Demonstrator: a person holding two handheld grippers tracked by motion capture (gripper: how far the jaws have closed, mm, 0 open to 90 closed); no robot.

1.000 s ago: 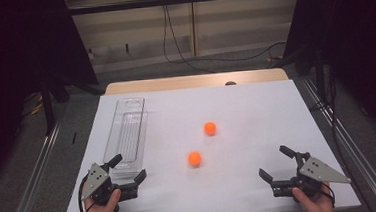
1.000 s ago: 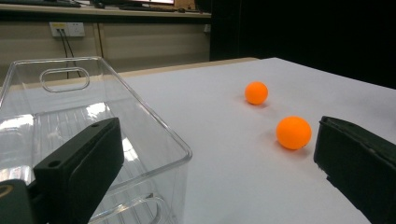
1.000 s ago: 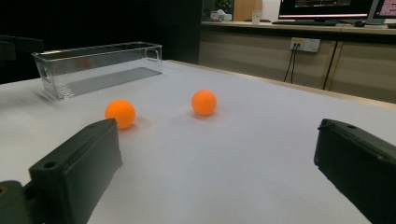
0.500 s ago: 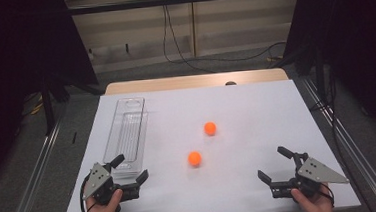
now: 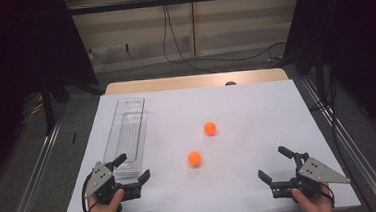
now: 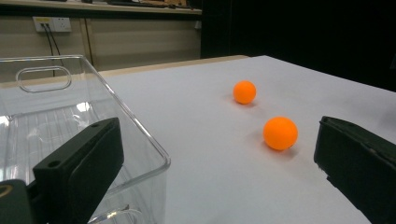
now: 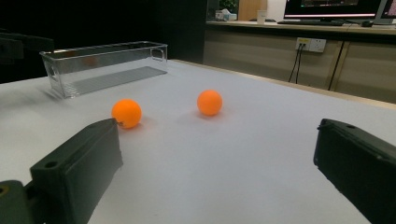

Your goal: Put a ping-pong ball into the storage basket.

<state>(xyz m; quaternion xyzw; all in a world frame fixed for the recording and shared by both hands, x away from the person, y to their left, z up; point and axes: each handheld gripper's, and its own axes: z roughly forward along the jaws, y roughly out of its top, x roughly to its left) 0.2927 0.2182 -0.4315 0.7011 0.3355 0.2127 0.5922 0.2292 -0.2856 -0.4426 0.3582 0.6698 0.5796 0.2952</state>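
Two orange balls lie on the white table: the near ball [image 5: 194,158] [image 6: 280,133] [image 7: 126,113] and the far ball [image 5: 210,128] [image 6: 244,92] [image 7: 209,102]. A clear plastic bin [image 5: 128,135] [image 6: 56,116] [image 7: 102,65] stands along the left side, and I see nothing in it. My left gripper [image 5: 132,168] [image 6: 215,172] rests open at the bin's near end, one jaw in front of the bin wall. At the near right, my right gripper [image 5: 275,163] [image 7: 215,172] is open, facing the balls with nothing between its jaws.
The white table top [image 5: 256,106] has a bare wooden strip [image 5: 194,81] along its far edge. Metal rails [image 5: 35,167] run down both sides on the floor. A cable [image 5: 182,46] hangs on the back wall.
Both grippers have held roughly in place, with only slight shifts. The balls and bin have not moved.
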